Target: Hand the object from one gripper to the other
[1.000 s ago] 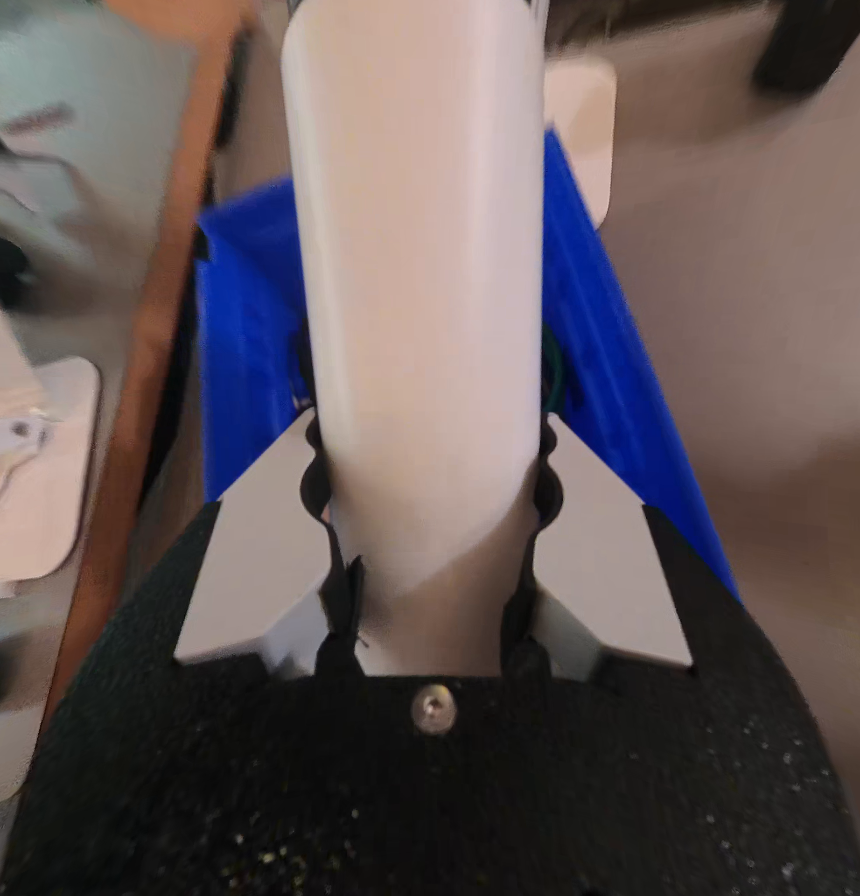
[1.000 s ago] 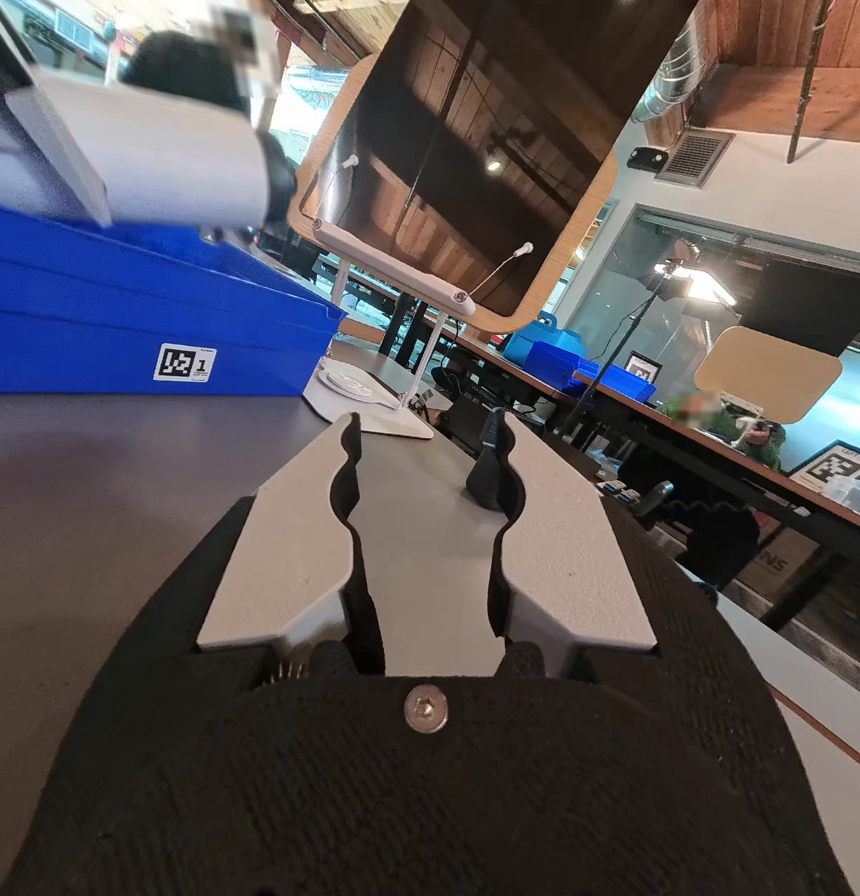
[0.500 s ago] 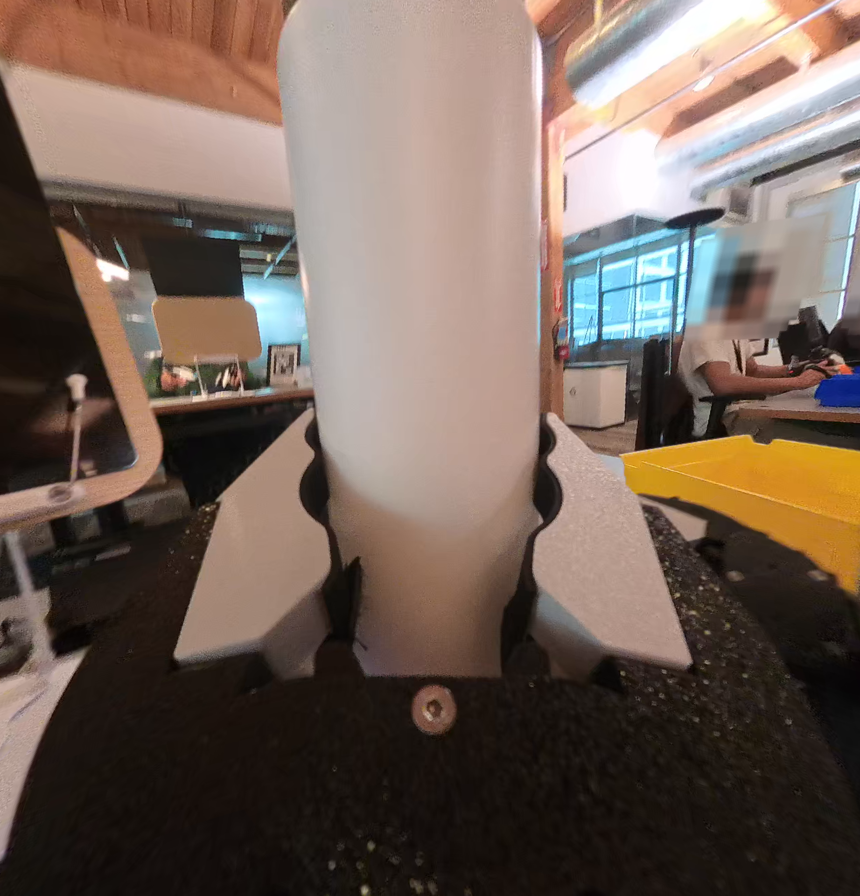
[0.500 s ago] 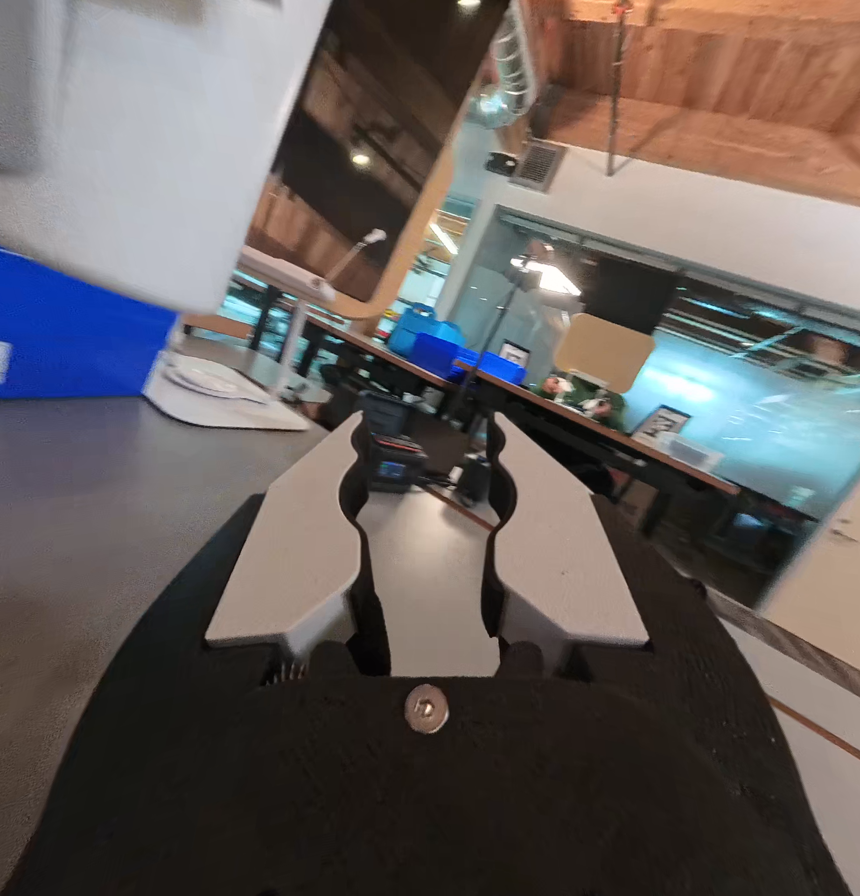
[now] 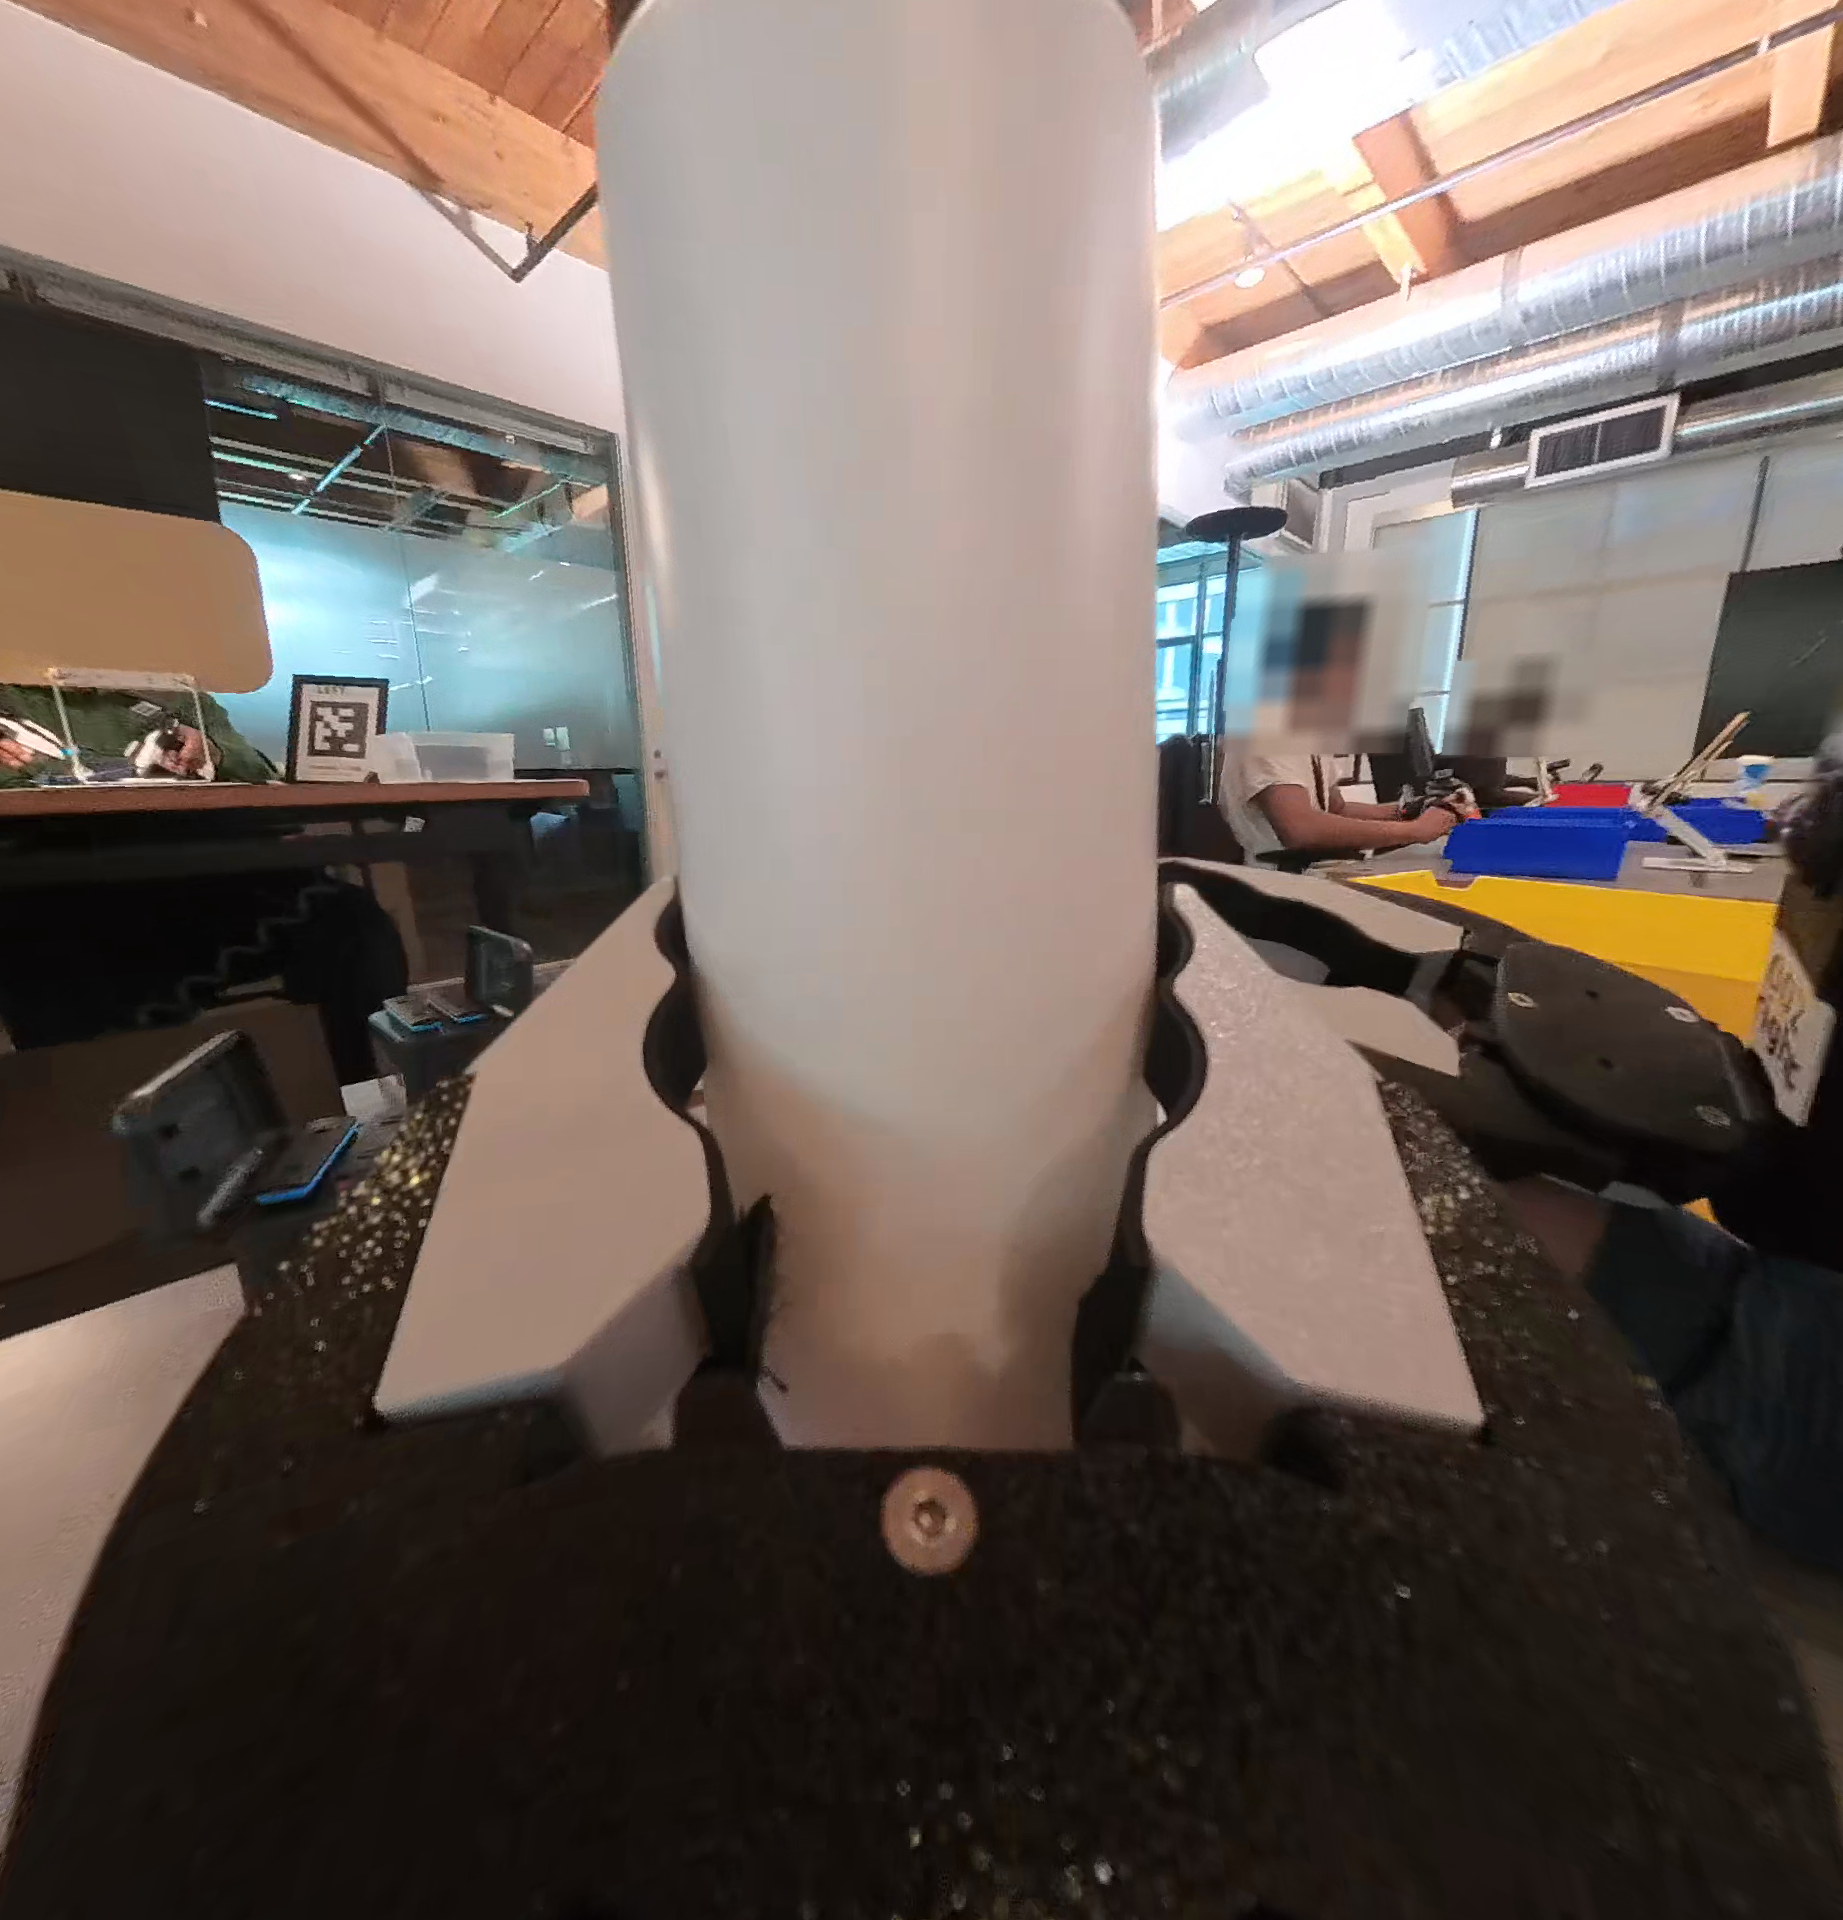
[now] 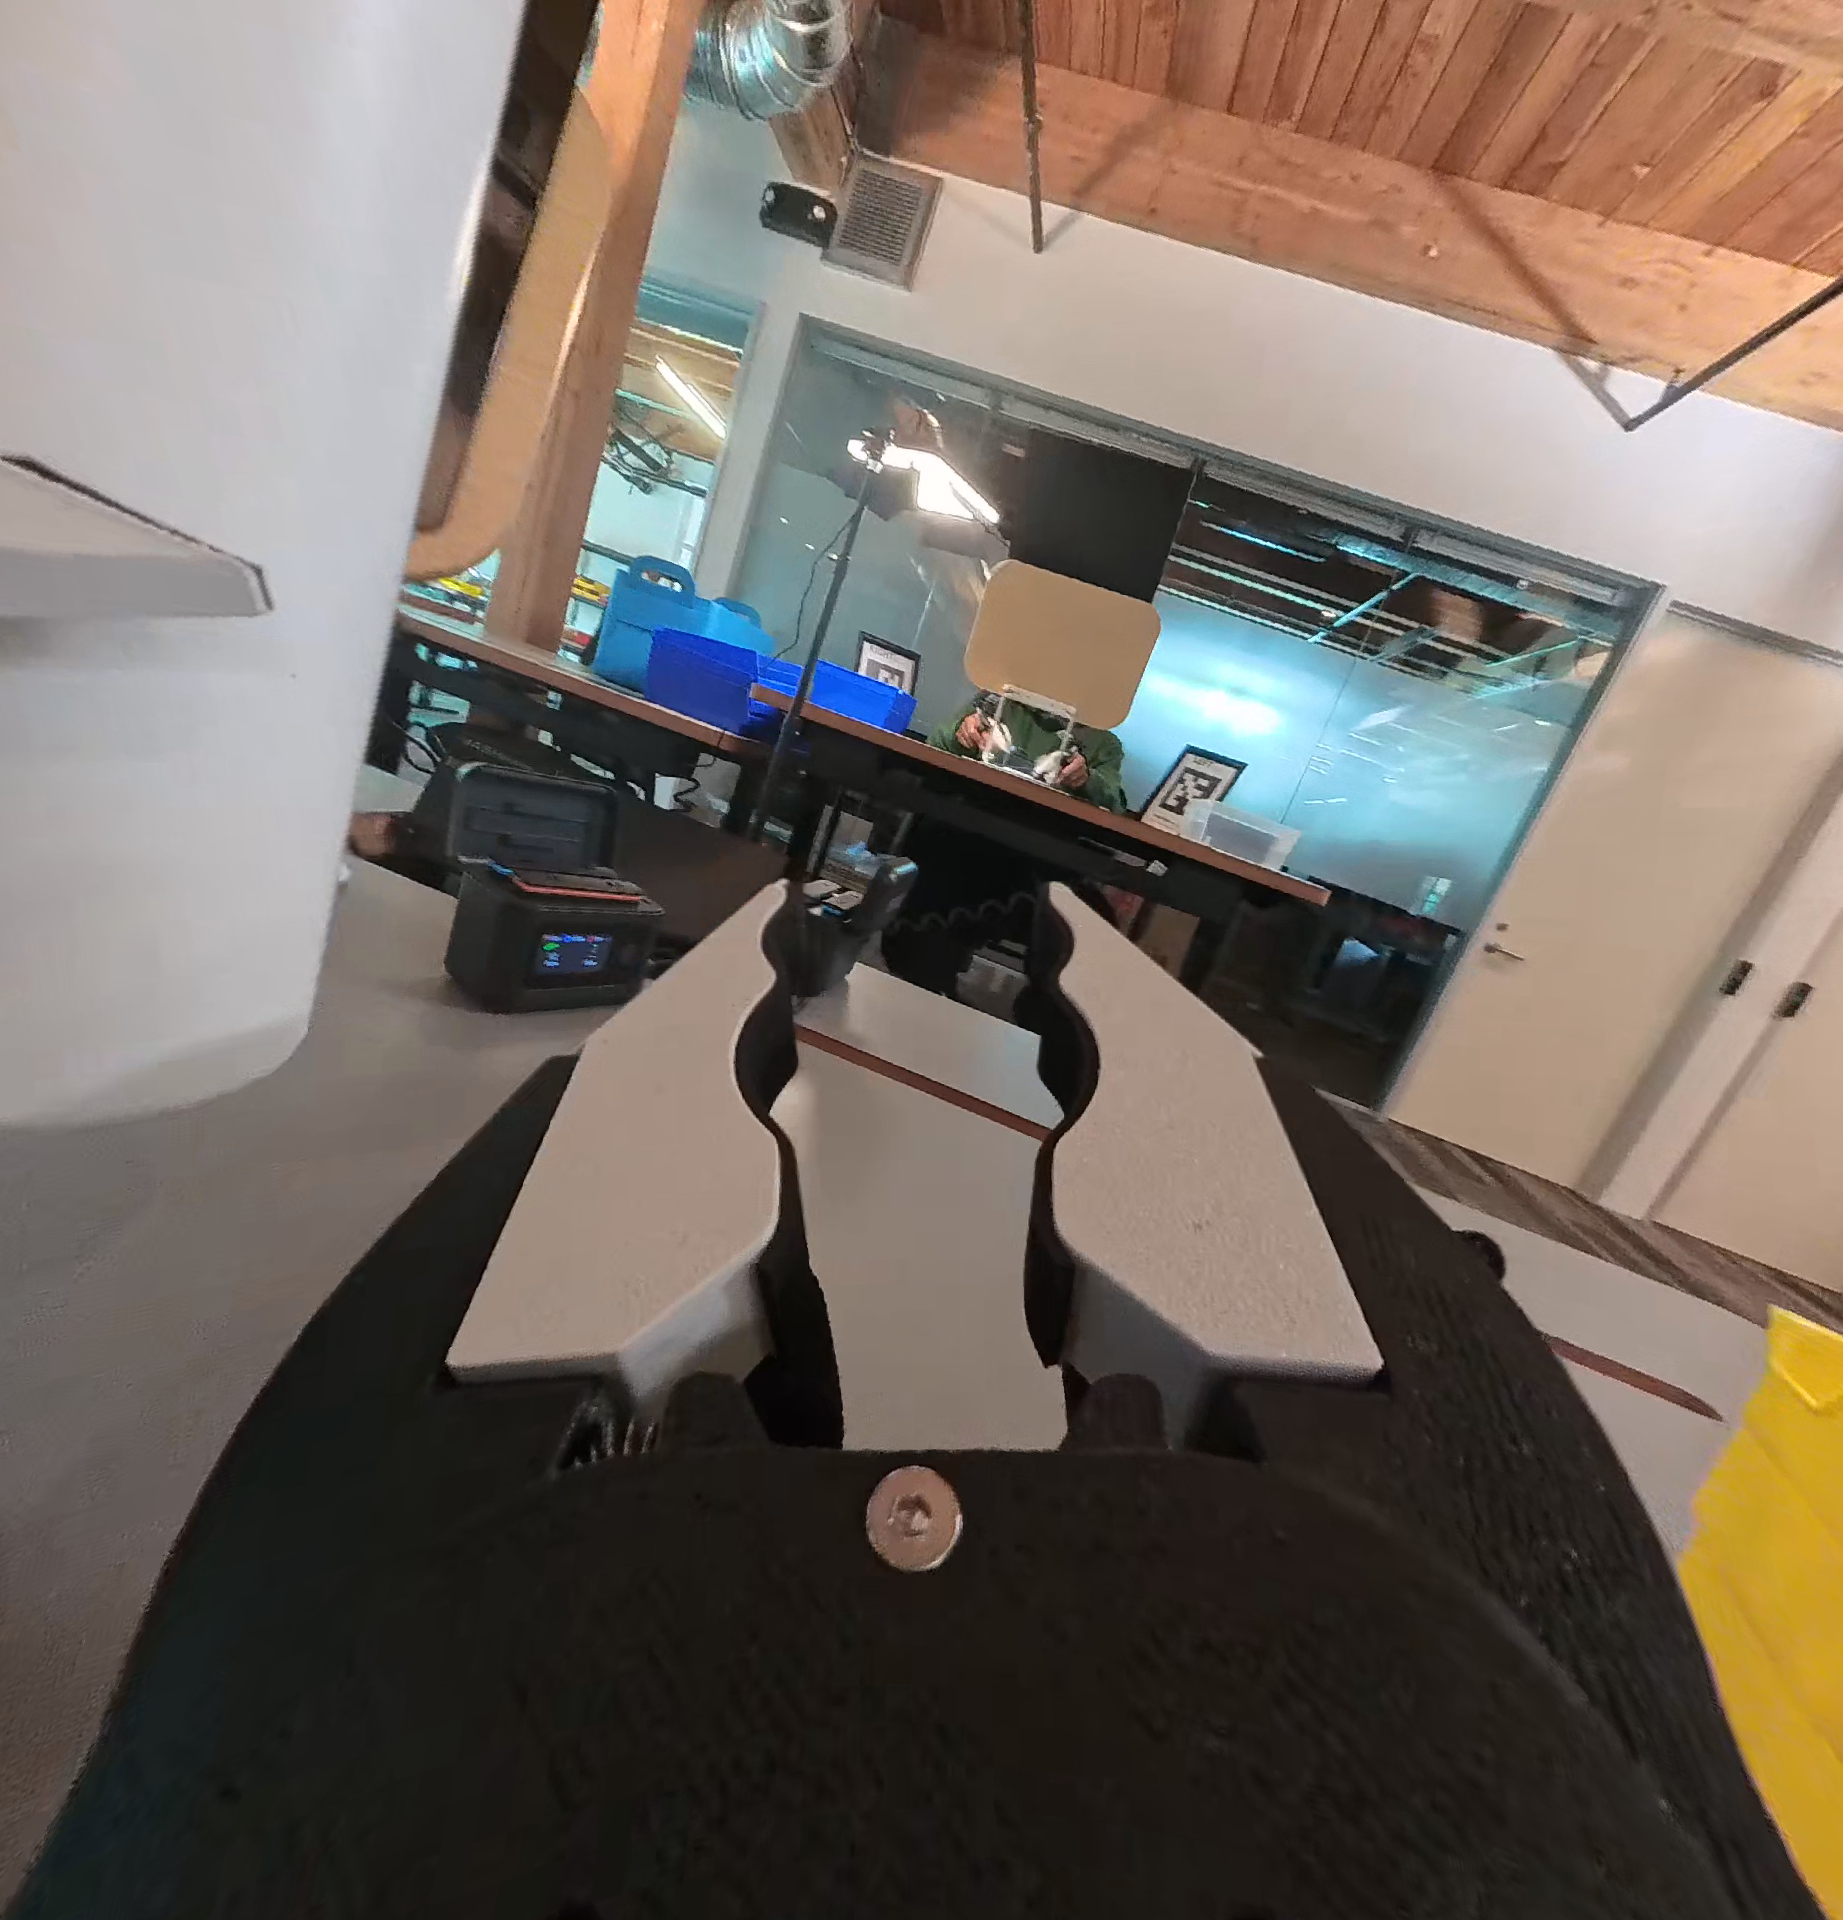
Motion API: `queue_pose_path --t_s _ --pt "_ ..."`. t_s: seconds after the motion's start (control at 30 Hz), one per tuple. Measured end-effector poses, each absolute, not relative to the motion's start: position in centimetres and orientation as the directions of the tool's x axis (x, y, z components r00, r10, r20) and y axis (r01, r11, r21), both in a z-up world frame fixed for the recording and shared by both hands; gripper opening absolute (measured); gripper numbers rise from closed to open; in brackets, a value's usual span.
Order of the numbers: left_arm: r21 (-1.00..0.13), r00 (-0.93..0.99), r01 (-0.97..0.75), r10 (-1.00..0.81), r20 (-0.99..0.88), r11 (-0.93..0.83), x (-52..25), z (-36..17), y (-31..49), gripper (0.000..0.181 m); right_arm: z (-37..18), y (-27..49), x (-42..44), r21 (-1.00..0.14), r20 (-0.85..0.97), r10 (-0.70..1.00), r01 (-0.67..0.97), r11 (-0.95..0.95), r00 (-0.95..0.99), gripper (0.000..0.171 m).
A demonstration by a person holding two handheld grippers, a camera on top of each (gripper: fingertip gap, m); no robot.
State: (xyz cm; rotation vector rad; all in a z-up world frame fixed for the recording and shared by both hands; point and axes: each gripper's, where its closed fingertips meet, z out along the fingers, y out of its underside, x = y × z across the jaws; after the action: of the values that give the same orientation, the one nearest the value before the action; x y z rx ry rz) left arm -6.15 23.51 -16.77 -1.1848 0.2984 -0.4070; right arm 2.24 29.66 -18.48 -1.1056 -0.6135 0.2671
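Note:
A plain white cylinder [image 5: 886,582] stands upright between the fingers of my left gripper [image 5: 917,904], which is shut on its lower end. Its top runs out of the frame. My right gripper [image 6: 917,904] is open and empty, held above the grey table [image 6: 169,1247]. In the right wrist view the white cylinder [image 6: 169,520] fills the left side, close to my right gripper and apart from it, with one left-gripper finger [image 6: 96,561] against it. In the left wrist view the right gripper [image 5: 1270,935] shows just right of the cylinder, jaws apart.
A yellow bin [image 5: 1623,935] sits at the right, also in the right wrist view [image 6: 1810,1558]. A black box with a small screen [image 6: 543,935] stands on the table ahead. People sit at desks farther off, with blue bins [image 6: 751,675] on them.
My left gripper has swung up from pointing down at a blue bin to facing the room, still holding the cylinder. My right gripper has turned right, and the cylinder now looms nearer on its left.

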Motion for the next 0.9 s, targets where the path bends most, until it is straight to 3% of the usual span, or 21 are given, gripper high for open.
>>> queue_pose_path --t_s 0.17,0.43,0.67,0.77,0.9 --pt "-0.941 0.872 0.144 -0.488 -0.026 0.308 -6.8 -17.0 22.4 0.085 -18.3 27.6 1.6 -0.9 0.3 0.597 0.014 0.435 0.744 0.043" --pt "-0.941 0.649 0.321 -0.749 0.138 0.105 -5.1 -18.2 20.4 0.085 -18.2 26.5 0.8 -0.921 0.196 0.738 -0.137 0.365 0.646 0.042" --pt "-0.938 0.631 0.343 -0.753 0.185 0.057 -7.3 -18.6 20.5 0.085 -18.1 24.4 -0.9 -0.927 0.147 0.866 -0.239 0.289 0.478 0.043" --pt "-0.952 0.641 0.298 -0.755 0.141 0.075 -6.4 -18.8 20.2 0.085 -18.2 22.1 -2.4 -0.936 0.101 0.953 -0.299 0.188 0.284 0.052" --pt "-0.97 0.635 0.208 -0.771 0.035 0.127 -4.5 -18.9 19.1 0.085 -18.4 18.1 -3.9 -0.945 -0.06 0.996 -0.317 -0.077 -0.065 0.086"
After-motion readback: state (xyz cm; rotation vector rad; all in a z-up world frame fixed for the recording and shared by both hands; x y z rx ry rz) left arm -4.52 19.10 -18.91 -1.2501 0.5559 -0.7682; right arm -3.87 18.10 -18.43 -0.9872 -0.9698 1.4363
